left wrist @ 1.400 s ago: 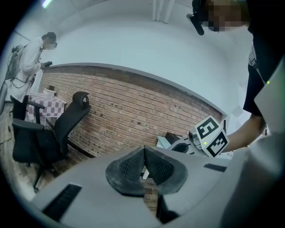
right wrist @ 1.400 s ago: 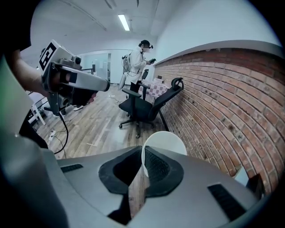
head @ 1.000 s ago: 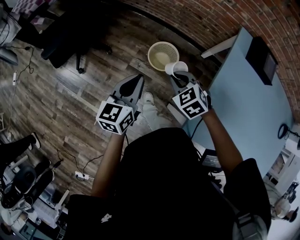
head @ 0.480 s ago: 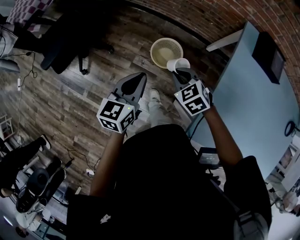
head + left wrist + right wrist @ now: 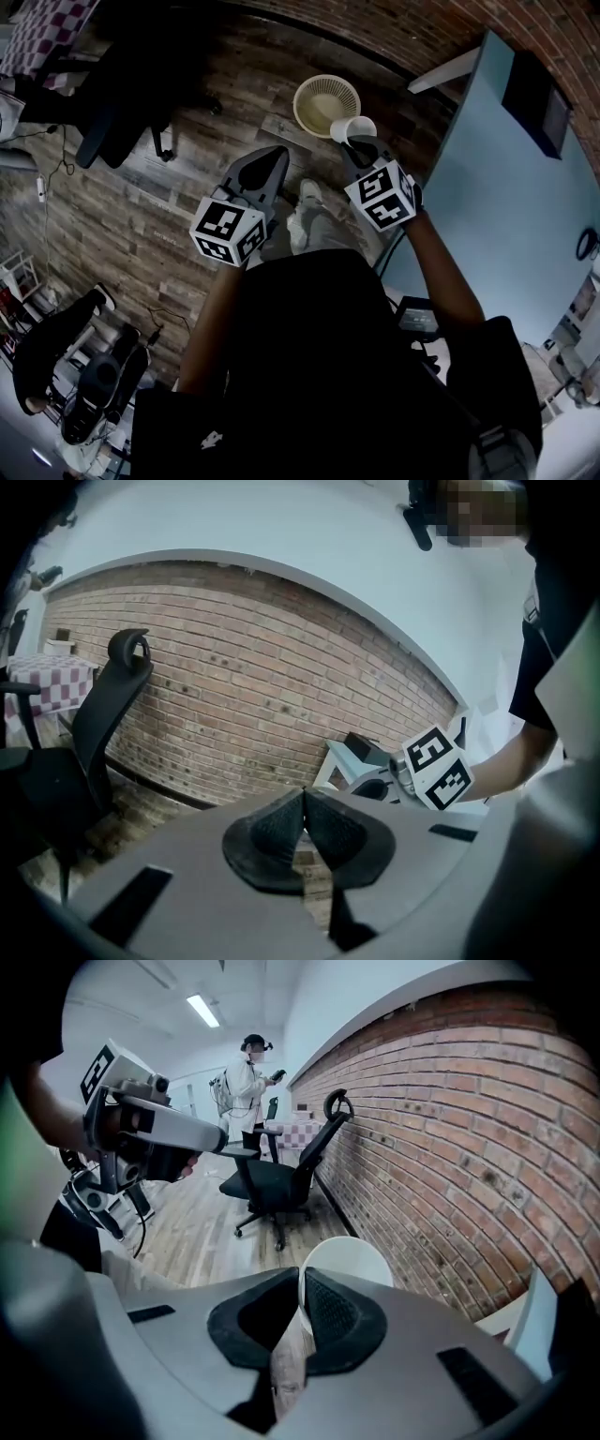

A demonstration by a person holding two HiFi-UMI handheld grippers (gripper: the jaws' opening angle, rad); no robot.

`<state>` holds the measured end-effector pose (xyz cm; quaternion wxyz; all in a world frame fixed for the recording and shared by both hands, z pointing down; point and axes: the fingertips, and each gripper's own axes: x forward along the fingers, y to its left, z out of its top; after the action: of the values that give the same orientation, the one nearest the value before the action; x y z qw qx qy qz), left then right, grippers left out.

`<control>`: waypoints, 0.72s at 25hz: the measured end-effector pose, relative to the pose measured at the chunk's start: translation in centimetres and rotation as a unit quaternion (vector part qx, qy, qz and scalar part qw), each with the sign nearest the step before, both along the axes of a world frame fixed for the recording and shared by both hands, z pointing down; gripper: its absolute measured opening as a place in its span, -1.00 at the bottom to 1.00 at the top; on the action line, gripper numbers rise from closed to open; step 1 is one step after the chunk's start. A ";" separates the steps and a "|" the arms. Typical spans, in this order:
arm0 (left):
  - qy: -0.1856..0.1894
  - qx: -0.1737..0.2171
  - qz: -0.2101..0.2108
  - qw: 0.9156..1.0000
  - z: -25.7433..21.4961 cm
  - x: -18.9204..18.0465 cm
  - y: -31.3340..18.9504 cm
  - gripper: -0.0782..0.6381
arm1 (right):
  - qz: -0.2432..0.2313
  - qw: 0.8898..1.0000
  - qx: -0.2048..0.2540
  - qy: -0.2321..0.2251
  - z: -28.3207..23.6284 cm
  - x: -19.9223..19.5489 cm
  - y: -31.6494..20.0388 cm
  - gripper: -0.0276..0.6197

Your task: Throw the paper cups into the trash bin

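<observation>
Delivery stage, release pending: the right tool (image 5: 361, 150) pinches the wall of a white paper cup (image 5: 353, 129), held just beside the rim of the trash bin (image 5: 300, 101); the left tool (image 5: 270, 161), jaws pressed together, is empty.

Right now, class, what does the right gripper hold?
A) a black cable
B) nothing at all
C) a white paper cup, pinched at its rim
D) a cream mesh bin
C: in the right gripper view, the right gripper has its jaws closed on the rim of the white paper cup.
</observation>
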<state>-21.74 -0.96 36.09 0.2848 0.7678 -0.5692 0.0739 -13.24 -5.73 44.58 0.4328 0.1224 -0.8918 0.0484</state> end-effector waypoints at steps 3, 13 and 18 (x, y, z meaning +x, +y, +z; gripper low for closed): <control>0.002 -0.006 0.011 1.000 1.0 0.0 -1.2 -0.76 | 0.000 1.000 0.003 0.006 0.7 -0.1 -0.4 -0.85; 0.036 -0.022 0.055 0.998 4.3 -2.3 -5.5 -0.76 | 0.059 0.998 -0.001 0.025 2.8 -1.5 -2.4 -0.85; 0.049 -0.034 0.099 0.993 6.3 -3.5 -7.9 -0.76 | 0.093 0.995 -0.009 0.034 4.7 -3.0 -3.5 -0.85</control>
<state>-25.23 -8.81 42.38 0.3300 0.8126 -0.4731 0.0833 -16.27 -9.19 49.32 0.4578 0.2024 -0.8608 0.0920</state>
